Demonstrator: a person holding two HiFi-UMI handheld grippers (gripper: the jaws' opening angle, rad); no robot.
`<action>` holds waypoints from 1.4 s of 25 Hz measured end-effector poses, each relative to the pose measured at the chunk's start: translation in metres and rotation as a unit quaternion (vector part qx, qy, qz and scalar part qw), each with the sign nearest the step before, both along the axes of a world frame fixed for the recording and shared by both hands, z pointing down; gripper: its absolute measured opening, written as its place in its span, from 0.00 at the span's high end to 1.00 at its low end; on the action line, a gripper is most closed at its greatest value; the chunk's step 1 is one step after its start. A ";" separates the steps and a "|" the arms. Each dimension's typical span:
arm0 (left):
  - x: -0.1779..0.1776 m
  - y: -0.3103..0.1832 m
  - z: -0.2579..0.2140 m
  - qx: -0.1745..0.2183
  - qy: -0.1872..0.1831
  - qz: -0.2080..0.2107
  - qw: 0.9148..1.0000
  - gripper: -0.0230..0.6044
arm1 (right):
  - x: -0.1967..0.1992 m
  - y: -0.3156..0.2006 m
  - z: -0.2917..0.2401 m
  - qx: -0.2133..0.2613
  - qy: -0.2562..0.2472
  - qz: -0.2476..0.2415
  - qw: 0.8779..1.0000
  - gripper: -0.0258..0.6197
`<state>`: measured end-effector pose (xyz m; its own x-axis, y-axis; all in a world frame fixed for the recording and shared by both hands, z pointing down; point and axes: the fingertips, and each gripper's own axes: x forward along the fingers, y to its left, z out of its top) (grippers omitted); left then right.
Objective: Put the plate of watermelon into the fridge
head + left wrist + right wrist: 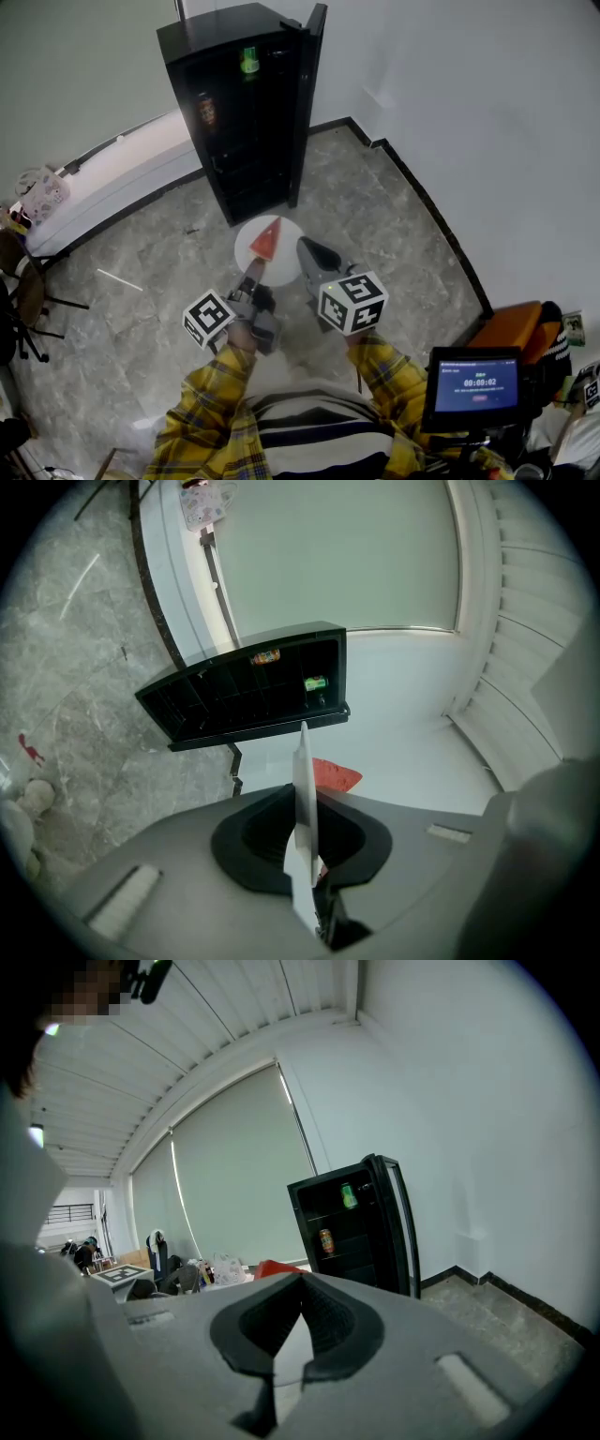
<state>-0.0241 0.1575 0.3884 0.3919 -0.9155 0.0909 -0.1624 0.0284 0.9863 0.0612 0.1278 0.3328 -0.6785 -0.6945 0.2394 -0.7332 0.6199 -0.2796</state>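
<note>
A white round plate carries a red watermelon wedge, and I hold it level with both grippers above the grey marble floor. My left gripper is shut on the plate's near-left rim. My right gripper is shut on its right rim. In the left gripper view the plate stands edge-on between the jaws of the left gripper, with the wedge beyond. In the right gripper view the plate lies inside the right gripper. The black fridge stands just ahead, door swung open.
A green can and an orange can sit on the fridge shelves. A low white ledge runs along the left wall, with a black chair near it. A screen and an orange seat are at the lower right.
</note>
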 end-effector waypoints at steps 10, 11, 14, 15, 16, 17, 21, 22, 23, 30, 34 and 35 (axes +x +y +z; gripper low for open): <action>-0.031 -0.063 0.004 -0.007 -0.003 -0.008 1.000 0.93 | -0.029 -0.064 -0.002 -0.002 0.001 -0.001 1.000 0.97; -0.034 -0.067 0.005 -0.009 -0.003 -0.007 1.000 0.93 | -0.033 -0.069 -0.002 -0.003 0.002 -0.001 1.000 0.97; -0.046 -0.079 0.008 -0.010 -0.005 -0.003 1.000 0.93 | -0.045 -0.083 0.000 -0.002 0.001 -0.001 1.000 0.97; -0.050 -0.083 0.009 -0.010 -0.005 -0.001 1.000 0.93 | -0.049 -0.088 0.000 -0.002 0.001 0.001 1.000 0.97; -0.054 -0.087 0.010 -0.011 -0.005 0.000 1.000 0.93 | -0.052 -0.093 0.001 -0.002 0.001 0.002 1.000 0.97; -0.058 -0.090 0.012 -0.012 -0.004 0.001 1.000 0.93 | -0.056 -0.097 0.002 -0.002 0.001 0.003 1.000 0.97; -0.068 -0.101 0.014 -0.009 -0.004 0.001 1.000 0.93 | -0.068 -0.106 0.002 0.000 -0.002 0.001 1.000 0.97; -0.069 -0.105 0.015 -0.009 -0.004 -0.001 1.000 0.93 | -0.070 -0.108 0.002 0.001 -0.001 -0.001 1.000 0.97; -0.070 -0.108 0.016 -0.009 -0.002 -0.003 1.000 0.93 | -0.071 -0.110 0.002 0.002 0.000 -0.003 1.000 0.97; -0.070 -0.151 0.026 -0.021 -0.001 -0.021 1.000 0.93 | -0.072 -0.159 0.004 0.002 -0.006 -0.010 1.000 0.97; -0.065 -0.179 0.028 -0.025 -0.003 -0.035 0.999 0.93 | -0.068 -0.190 0.010 -0.004 -0.006 -0.024 1.000 0.97; -0.064 -0.187 0.027 -0.023 -0.002 -0.041 0.999 0.93 | -0.068 -0.199 0.010 -0.004 -0.005 -0.031 1.000 0.97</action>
